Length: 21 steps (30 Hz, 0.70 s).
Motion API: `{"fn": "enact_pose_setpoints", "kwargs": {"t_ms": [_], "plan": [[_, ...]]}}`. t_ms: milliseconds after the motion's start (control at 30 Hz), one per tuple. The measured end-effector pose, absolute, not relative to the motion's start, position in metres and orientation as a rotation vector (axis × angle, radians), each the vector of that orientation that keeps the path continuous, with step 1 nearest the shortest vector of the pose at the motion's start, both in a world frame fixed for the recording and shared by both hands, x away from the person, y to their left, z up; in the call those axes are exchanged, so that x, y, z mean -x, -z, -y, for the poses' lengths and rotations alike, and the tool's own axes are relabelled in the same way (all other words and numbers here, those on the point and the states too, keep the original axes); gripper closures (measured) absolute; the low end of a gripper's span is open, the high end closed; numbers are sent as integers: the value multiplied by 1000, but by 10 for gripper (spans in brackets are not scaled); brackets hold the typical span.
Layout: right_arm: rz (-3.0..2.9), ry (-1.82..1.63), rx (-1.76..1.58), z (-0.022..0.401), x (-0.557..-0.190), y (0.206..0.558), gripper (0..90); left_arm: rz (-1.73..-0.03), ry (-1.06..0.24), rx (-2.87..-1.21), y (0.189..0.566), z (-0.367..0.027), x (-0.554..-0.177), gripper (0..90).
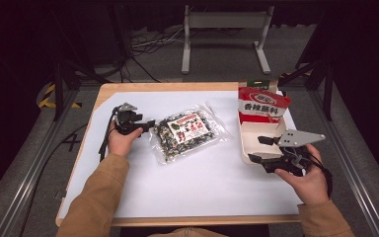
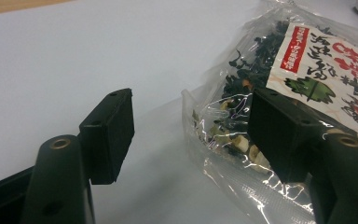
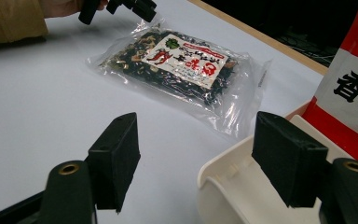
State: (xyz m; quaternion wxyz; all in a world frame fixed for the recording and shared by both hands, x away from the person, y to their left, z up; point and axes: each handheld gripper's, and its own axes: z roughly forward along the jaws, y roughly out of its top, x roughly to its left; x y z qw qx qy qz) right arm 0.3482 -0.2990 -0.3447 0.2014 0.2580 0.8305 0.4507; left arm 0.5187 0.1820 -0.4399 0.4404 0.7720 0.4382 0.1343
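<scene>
Clear plastic wraps the bag of dried seaweed mix (image 1: 188, 131), which lies flat on the white sheet (image 1: 177, 182) covering the wooden table (image 1: 143, 87). Every place below is given from that bag. Its printed label, white with red and green marks, faces up.

At the bag's left end sits the left gripper (image 1: 145, 125), held in the person's left hand (image 1: 121, 140), which comes from a tan sleeve (image 1: 96, 197). Its jaws stand wide apart with nothing pressed between them. In the left gripper view (image 2: 191, 126) one jaw hangs over bare sheet beside the bag, and the other stands in front of the bag's edge; whether that jaw touches the plastic I cannot tell.

To the right of the bag, a little apart from it, rests a white tray (image 1: 249, 133). A red and white packet (image 1: 262, 104) stands upright in the tray's far end, leaning back, with black characters on its front.

Farther right again, at the tray's near end, the right gripper (image 1: 259, 149) is held in the person's right hand (image 1: 308, 180). Its jaws are also spread wide and grip nothing. In the right gripper view (image 3: 196, 154) one jaw is over the sheet and the other over the tray's rim (image 3: 223, 161), with the bag beyond them.
</scene>
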Motion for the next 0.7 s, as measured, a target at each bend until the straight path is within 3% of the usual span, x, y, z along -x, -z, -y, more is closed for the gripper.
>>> {"fn": "enact_pose_setpoints", "kwargs": {"t_ms": [300, 700], "plan": [[-2329, -1263, -729, 298, -347, 347, 314, -1112, -299, -1927, 447, -180, -522, 363], [-2340, -1267, -730, 296, -347, 349, 307, -1119, -252, -1910, 450, -180, -524, 556]]}}
